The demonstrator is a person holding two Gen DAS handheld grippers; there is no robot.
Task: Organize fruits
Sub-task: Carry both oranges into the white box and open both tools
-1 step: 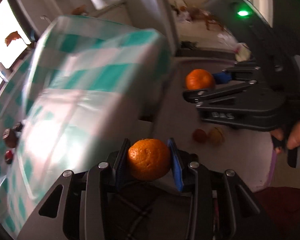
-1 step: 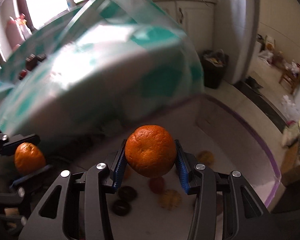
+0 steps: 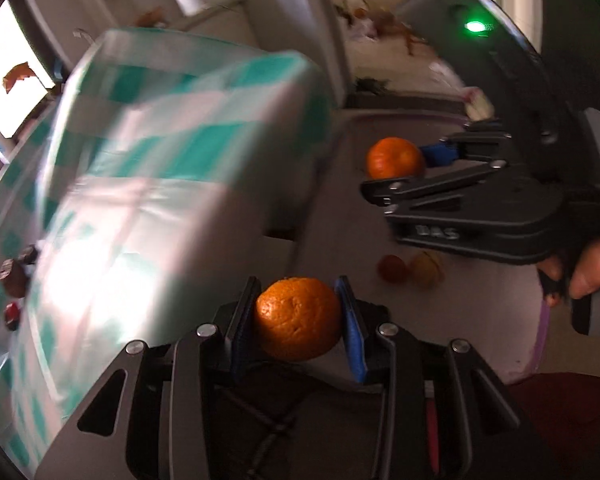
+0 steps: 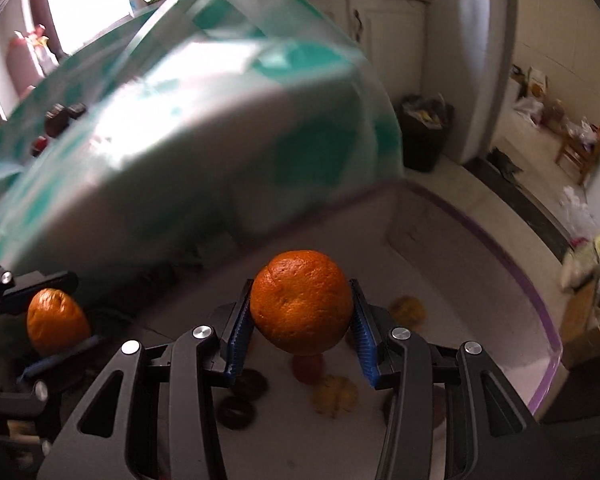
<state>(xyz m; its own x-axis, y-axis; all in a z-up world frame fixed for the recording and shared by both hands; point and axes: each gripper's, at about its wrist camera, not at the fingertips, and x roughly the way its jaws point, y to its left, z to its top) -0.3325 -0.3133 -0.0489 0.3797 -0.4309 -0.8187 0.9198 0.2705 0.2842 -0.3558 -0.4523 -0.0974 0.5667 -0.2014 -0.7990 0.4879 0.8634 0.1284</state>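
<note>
My left gripper (image 3: 297, 292) is shut on an orange mandarin (image 3: 296, 318), its blue pads pressed on both sides. My right gripper (image 4: 301, 284) is shut on a second mandarin (image 4: 302, 300). In the left wrist view the right gripper (image 3: 400, 168) reaches in from the right with its mandarin (image 3: 394, 158), and a hand (image 3: 592, 268) is on its handle. In the right wrist view the left gripper's mandarin (image 4: 56, 320) sits at the far left. Both are held in the air above a white surface (image 4: 460, 280) with a purple rim, beside a table under a teal checked cloth (image 3: 160, 160).
Below on the white surface lie a small red fruit (image 4: 308, 368), yellowish pieces (image 4: 336, 394) and two dark rings (image 4: 244, 386). Small dark fruits (image 3: 14, 276) sit on the checked cloth. A black bin (image 4: 424, 136) stands by white cabinets, and clutter lies on the floor farther right.
</note>
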